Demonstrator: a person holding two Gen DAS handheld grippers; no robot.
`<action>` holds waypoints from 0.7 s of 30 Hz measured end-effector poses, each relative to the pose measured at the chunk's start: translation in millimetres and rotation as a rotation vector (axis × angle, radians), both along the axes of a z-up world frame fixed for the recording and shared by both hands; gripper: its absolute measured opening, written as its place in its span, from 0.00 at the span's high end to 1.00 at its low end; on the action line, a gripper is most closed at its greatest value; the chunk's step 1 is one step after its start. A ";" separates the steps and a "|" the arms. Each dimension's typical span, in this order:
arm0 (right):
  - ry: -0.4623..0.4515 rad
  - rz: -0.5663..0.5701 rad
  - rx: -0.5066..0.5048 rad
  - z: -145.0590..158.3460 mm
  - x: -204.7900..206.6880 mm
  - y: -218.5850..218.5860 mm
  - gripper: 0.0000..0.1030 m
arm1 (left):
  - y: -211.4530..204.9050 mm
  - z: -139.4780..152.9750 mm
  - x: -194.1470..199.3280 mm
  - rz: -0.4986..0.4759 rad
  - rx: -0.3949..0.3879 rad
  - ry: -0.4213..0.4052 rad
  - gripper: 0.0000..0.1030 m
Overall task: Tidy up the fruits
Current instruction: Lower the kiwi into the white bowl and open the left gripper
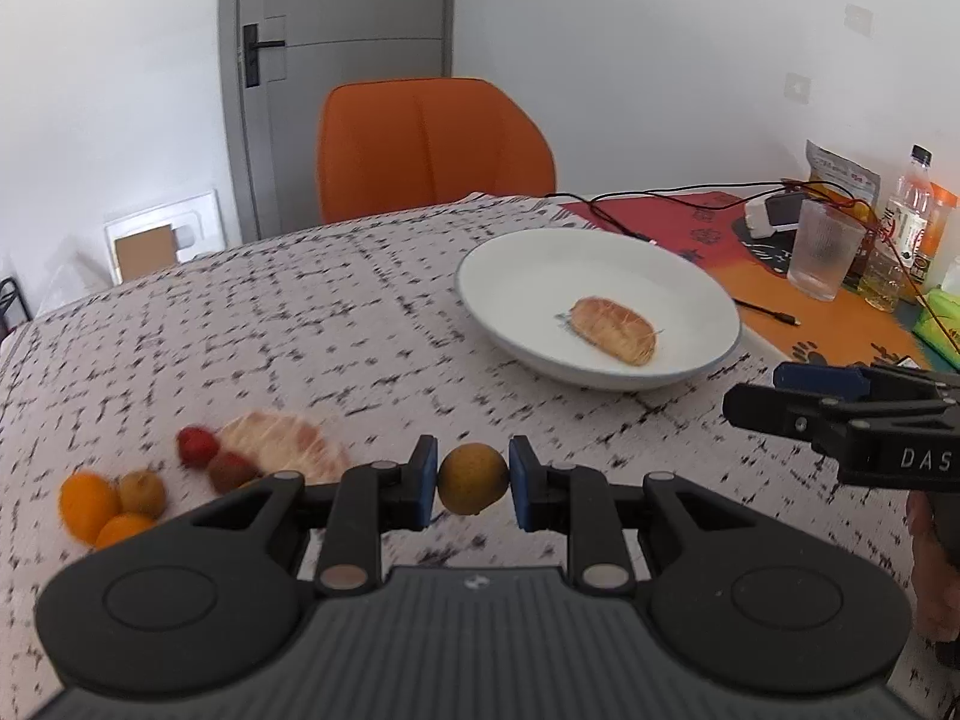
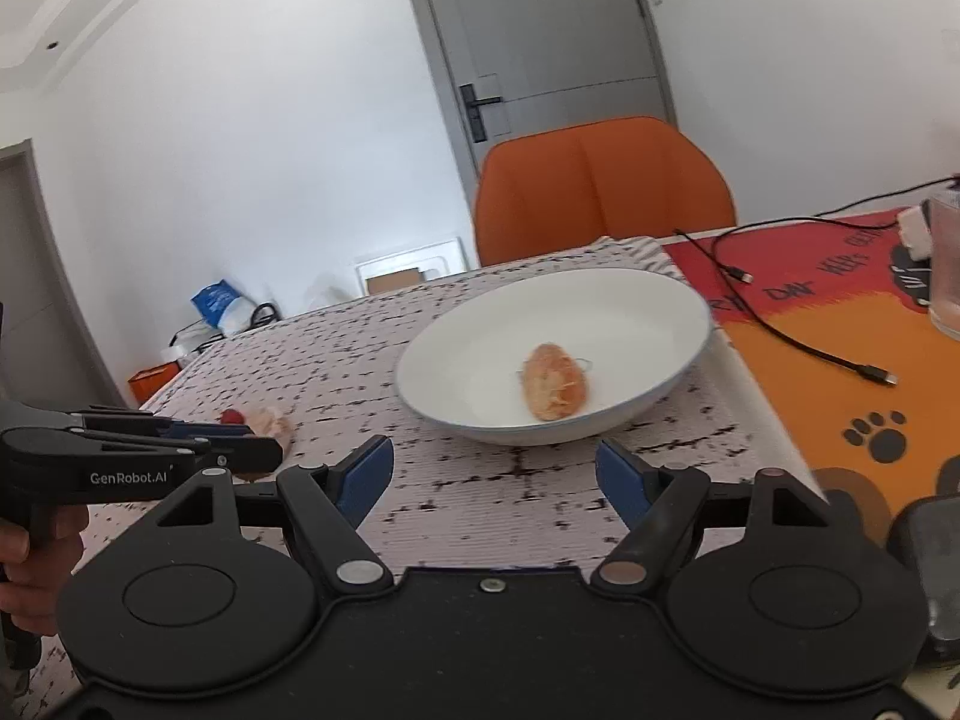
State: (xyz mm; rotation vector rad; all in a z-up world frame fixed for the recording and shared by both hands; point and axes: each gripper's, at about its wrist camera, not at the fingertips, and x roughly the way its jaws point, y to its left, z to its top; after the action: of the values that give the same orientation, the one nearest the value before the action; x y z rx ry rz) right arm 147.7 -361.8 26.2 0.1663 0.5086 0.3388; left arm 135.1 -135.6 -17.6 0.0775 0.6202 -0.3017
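- Left gripper [image 1: 473, 483]: clamped on a small brownish-yellow round fruit [image 1: 473, 478], one blue pad on each side at its widest part; the fruit is carried clear of the cloth, probably so it can travel to the plate without rolling.
- Right gripper [image 2: 495, 477]: spread wide and empty, hovering low over the tablecloth just short of the plate; it seems parked there, ready for its own pick.
- White plate [image 1: 708, 300]: on the patterned tablecloth [image 1: 360, 312], ahead and to the right of the left gripper; likely the collecting dish.
- Peeled citrus segment [image 1: 613, 330]: lying near the middle of the plate, the only piece in it.
- Loose fruit, left of the left gripper on the cloth: a larger peeled citrus piece [image 1: 282, 444], two red berries [image 1: 197, 445], two orange fruits [image 1: 89, 504] and one brownish fruit [image 1: 141, 492], bunched close together and blurred; apparently still to be sorted.
- Background: orange chair [image 1: 429, 144] behind the table; glass [image 1: 825, 249], bottles [image 1: 906, 222] and black cable [image 2: 798, 336] on an orange mat at right, well apart from the fruit.
- Progress, as judged: early, one piece plated, one in transit.
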 end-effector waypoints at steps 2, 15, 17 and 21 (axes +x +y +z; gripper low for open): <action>0.001 -0.014 0.001 -0.7 0.9 -5.2 0.28 | -5.8 1.1 5.2 -0.012 0.001 -0.006 0.77; 0.006 -0.073 -0.019 -1.8 5.1 -24.8 0.28 | -44.9 13.7 42.2 -0.088 0.010 -0.052 0.77; 0.004 -0.081 -0.018 -0.9 5.6 -29.2 0.28 | -49.9 14.6 47.1 -0.095 -0.001 -0.052 0.77; 0.006 -0.101 -0.020 -1.2 8.6 -35.7 0.28 | -58.6 14.9 53.0 -0.111 -0.006 -0.051 0.77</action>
State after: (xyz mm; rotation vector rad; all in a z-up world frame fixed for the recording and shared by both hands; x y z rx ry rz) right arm 156.3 -397.4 25.0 0.1731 0.5074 0.2351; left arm 188.1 -194.2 -2.7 0.1134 0.5654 -0.4079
